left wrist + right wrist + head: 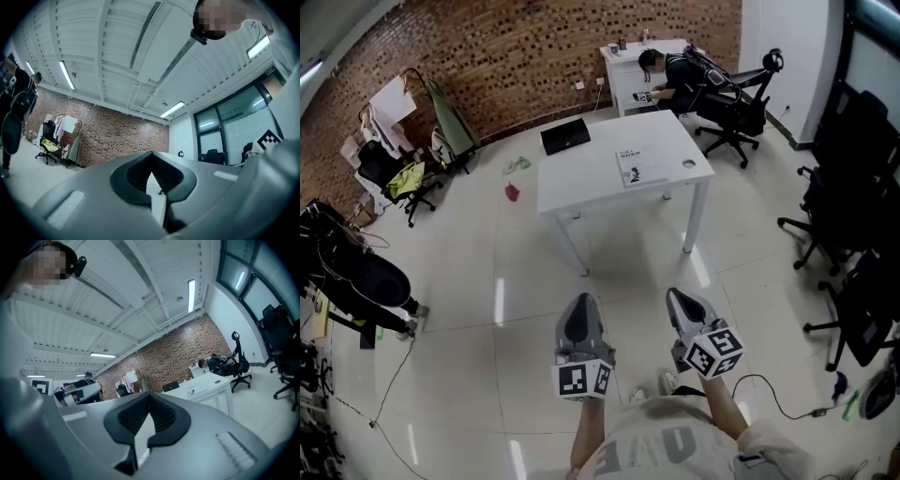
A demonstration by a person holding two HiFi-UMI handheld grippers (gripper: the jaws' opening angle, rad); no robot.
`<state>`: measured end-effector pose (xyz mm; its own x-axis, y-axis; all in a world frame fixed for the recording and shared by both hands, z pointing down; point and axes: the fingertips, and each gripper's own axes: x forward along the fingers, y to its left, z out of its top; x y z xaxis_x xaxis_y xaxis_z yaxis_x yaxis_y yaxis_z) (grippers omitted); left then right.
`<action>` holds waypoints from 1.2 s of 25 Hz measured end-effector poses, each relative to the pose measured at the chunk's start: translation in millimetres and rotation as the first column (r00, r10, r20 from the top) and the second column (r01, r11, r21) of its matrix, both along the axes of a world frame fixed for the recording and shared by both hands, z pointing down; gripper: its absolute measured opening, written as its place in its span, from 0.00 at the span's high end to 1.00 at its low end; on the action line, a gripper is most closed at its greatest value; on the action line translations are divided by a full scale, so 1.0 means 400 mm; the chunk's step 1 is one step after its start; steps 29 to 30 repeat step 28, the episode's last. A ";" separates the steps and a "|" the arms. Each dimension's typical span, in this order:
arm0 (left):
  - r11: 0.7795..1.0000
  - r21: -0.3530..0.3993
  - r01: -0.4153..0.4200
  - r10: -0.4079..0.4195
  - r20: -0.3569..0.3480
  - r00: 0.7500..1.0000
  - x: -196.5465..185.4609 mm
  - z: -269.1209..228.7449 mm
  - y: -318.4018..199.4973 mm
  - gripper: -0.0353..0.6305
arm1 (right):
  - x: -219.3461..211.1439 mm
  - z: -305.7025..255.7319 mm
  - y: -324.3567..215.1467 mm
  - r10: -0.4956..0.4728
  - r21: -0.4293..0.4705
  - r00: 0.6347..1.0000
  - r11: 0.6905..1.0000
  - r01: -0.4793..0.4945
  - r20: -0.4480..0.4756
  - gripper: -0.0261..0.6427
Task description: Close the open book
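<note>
— Book: where is it?
— Flat on the white table, well ahead of me. My left gripper and right gripper have jaws pressed together, holding nothing; I judge it's too far off to need them apart.

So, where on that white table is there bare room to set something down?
The near left part of the table is bare, from the black laptop at the far left corner across to the book. The right end is more crowded: the book and a small round thing beside it.
</note>
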<state>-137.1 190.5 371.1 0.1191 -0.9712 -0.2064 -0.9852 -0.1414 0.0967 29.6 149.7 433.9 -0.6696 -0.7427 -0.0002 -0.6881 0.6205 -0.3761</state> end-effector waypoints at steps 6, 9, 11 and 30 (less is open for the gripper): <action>0.999 0.012 -0.039 0.038 0.021 0.999 0.034 0.005 0.028 0.93 | 0.000 -0.015 0.064 0.008 0.049 0.997 0.999 -0.004 -0.079 0.96; 0.999 0.013 -0.042 0.041 0.018 0.999 0.039 0.002 0.031 0.93 | 0.008 -0.022 0.066 0.012 0.052 0.997 0.999 -0.008 -0.081 0.96; 0.999 0.008 -0.041 0.040 0.011 0.999 0.039 0.010 0.029 0.93 | 0.012 -0.022 0.064 0.011 0.046 0.997 0.999 -0.007 -0.081 0.96; 1.000 -0.005 -0.015 0.015 0.024 1.000 0.119 0.024 -0.029 0.93 | 0.077 -0.024 -0.001 -0.034 0.053 0.999 0.998 0.037 -0.039 0.96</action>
